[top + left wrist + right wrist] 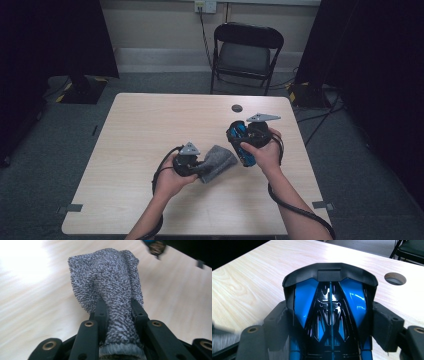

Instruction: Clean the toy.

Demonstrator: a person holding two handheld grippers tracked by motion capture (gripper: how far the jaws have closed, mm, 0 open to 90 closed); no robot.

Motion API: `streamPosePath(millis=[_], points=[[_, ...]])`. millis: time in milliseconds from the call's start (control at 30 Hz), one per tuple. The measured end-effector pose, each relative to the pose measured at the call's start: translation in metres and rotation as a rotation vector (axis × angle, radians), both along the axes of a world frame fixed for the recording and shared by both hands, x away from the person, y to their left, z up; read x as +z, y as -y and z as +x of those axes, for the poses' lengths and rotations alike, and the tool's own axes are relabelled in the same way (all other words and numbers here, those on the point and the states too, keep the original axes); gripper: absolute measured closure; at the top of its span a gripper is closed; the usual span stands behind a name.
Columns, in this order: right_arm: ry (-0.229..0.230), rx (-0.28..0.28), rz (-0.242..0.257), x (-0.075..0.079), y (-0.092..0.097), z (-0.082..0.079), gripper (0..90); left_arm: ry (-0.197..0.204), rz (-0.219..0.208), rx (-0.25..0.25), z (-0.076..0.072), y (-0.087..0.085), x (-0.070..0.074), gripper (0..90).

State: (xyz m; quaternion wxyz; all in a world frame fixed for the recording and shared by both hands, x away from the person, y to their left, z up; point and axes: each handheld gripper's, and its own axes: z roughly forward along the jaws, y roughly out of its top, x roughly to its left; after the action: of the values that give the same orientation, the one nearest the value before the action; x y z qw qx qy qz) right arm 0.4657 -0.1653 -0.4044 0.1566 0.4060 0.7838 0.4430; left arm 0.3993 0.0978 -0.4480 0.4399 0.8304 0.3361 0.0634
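Observation:
My left gripper [200, 167] is shut on a grey knitted cloth [218, 161] near the middle of the wooden table [145, 130]. In the left gripper view the cloth [110, 282] is bunched between the two black jaws and spreads out beyond them onto the table. My right gripper [239, 142] is held above the table to the right, shut on a blue and black toy car [244, 145]. The car [329, 302] sits lengthwise between the jaws in the right gripper view, its black end pointing away from the camera.
A round cable hole [237, 108] lies in the table near its far edge, also the hole [395, 278] beyond the car. A black folding chair [246, 52] stands behind the table. Cables trail from both grippers. Dark curtains flank the room.

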Motion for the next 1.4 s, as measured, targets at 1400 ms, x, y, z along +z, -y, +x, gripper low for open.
streamPosePath(millis=[1400], points=[[0.033,0.089,-0.027,-0.025,-0.011,-0.042,25.4,0.034,-0.043,0.057,0.028,0.016,0.028,72.9]])
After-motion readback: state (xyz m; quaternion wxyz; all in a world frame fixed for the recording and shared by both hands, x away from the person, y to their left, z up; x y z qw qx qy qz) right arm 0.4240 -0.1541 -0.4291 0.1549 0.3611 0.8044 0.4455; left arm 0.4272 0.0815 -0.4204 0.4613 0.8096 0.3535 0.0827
